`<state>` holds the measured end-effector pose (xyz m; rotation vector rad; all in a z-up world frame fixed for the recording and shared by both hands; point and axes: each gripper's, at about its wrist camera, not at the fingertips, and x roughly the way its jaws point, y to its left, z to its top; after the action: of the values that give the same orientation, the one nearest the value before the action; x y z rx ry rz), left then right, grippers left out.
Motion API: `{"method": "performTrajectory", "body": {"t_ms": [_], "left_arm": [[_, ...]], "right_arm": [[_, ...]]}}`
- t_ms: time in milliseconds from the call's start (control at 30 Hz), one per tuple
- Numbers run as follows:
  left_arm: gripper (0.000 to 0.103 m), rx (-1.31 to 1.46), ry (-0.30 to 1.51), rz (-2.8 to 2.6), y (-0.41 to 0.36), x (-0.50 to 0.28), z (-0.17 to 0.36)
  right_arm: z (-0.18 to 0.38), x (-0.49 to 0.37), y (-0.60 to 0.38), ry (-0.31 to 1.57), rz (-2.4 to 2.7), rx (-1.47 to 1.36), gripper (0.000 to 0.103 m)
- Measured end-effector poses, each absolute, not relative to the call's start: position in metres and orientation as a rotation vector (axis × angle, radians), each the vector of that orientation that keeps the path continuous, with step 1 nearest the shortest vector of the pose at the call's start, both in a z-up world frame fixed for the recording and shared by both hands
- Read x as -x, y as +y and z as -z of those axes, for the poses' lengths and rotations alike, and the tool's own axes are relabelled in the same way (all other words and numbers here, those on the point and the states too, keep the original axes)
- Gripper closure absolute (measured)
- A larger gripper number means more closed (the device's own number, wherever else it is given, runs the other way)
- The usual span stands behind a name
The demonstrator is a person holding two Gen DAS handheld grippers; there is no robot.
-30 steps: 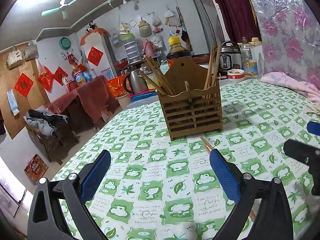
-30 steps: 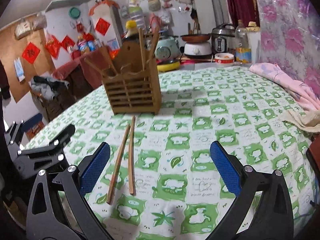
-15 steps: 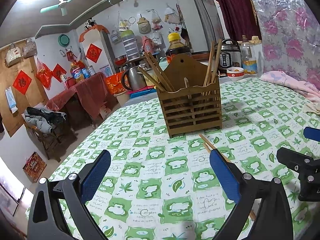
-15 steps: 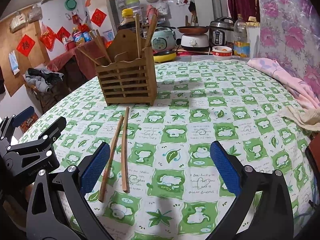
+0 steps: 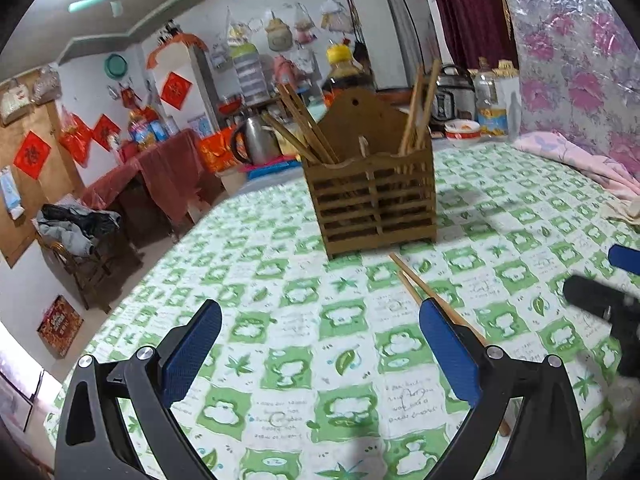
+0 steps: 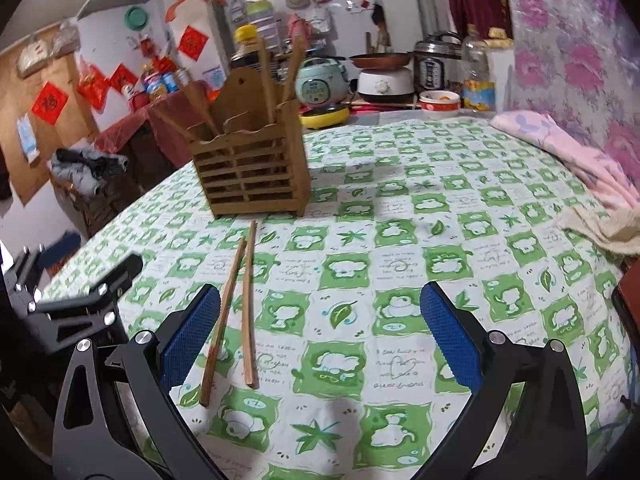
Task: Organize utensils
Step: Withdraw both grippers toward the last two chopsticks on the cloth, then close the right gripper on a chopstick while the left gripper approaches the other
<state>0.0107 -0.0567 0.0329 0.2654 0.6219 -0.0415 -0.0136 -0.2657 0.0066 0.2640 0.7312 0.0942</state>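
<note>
A wooden slatted utensil holder (image 5: 374, 196) (image 6: 252, 178) stands on the table with several chopsticks upright in it. Two loose wooden chopsticks (image 6: 236, 304) (image 5: 424, 292) lie side by side on the green-and-white tablecloth in front of the holder. My right gripper (image 6: 320, 332) is open and empty above the cloth, its left finger next to the loose chopsticks. My left gripper (image 5: 320, 352) is open and empty, its right finger just over the chopsticks' near part. Each gripper shows at the edge of the other's view.
A pink cloth (image 6: 568, 152) and a beige towel (image 6: 604, 228) lie on the table's right side. Behind the table a counter holds cookers (image 6: 384, 80), bottles and a bowl. A chair with clothes (image 5: 80, 236) stands by the left table edge.
Both grippers have drawn back a little from the holder and swung slightly; the holder and chopsticks have shifted in view. Both grippers stay open and the chopsticks lie where they were.
</note>
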Motion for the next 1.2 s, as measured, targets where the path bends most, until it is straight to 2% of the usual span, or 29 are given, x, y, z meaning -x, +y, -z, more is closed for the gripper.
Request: {"method": "performTrajectory", "body": {"t_ms": [367,667,867,967,1033,1200], "left_arm": [[0.006,-0.276,0.893,0.352,-0.074,-0.025,-0.005],[0.004,-0.467,0.999,0.433,-0.107,-0.02,0.025],[0.004,-0.408,1.019,0.189,-0.059,-0.063,0.028],[0.006,-0.14,1.106,0.125,-0.002,-0.089,0.026],[0.006,-0.058,1.115,0.132,0.014,-0.092,0.024],[0.006,-0.134,1.066,0.114,0.005,-0.082,0.021]], "right_arm": [[0.016,0.001,-0.321,0.81,-0.044,-0.579,0.007],[0.016,0.0,-0.317,0.818,-0.054,-0.568,0.007],[0.018,-0.001,-0.318,0.823,-0.054,-0.582,0.007],[0.015,0.0,-0.316,0.817,-0.07,-0.556,0.007],[0.015,0.0,-0.313,0.818,-0.077,-0.541,0.007],[0.017,-0.004,-0.294,0.849,-0.116,-0.463,0.007]]}}
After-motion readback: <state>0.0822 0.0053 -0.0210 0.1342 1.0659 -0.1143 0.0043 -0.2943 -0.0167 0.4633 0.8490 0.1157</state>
